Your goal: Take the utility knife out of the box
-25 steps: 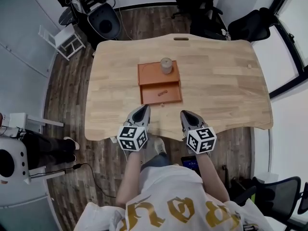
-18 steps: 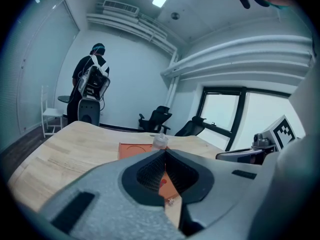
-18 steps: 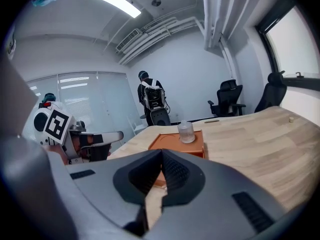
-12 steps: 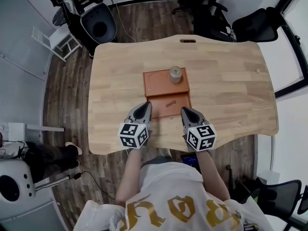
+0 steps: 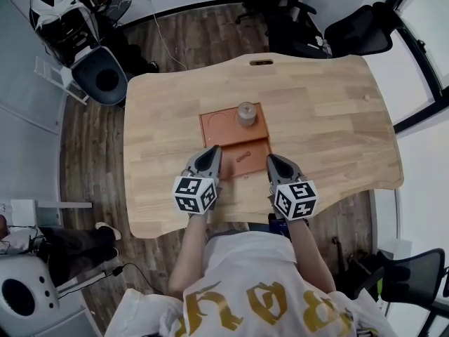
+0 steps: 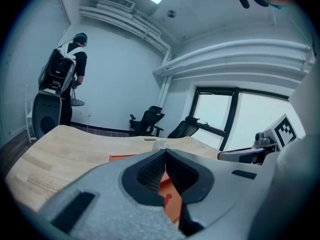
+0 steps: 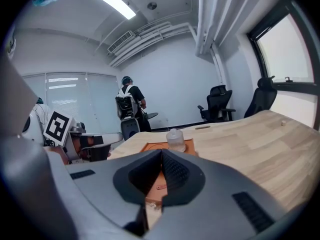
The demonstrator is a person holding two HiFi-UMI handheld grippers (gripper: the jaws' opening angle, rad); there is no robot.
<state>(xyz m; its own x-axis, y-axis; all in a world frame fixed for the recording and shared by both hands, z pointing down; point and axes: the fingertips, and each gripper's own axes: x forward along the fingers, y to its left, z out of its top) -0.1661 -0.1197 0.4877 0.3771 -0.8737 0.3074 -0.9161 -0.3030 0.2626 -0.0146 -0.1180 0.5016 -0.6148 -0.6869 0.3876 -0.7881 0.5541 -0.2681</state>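
An open orange box lies mid-table, with its near tray towards me. In the tray lies a small orange utility knife, which also shows between the jaws in the right gripper view. A clear jar stands on the box's far half, where the right gripper view shows it too. My left gripper is shut and empty at the tray's left edge. On the other side of the tray my right gripper is also shut and holds nothing. Neither touches the knife.
The wooden table has a slot near its far edge and a small knob at the right. Black office chairs stand beyond it. At the far left a person stands beside a round-fronted machine.
Both grippers have moved forward from the table's front edge and now flank the box's near tray. The head view has shifted, so the table sits differently in the frame.
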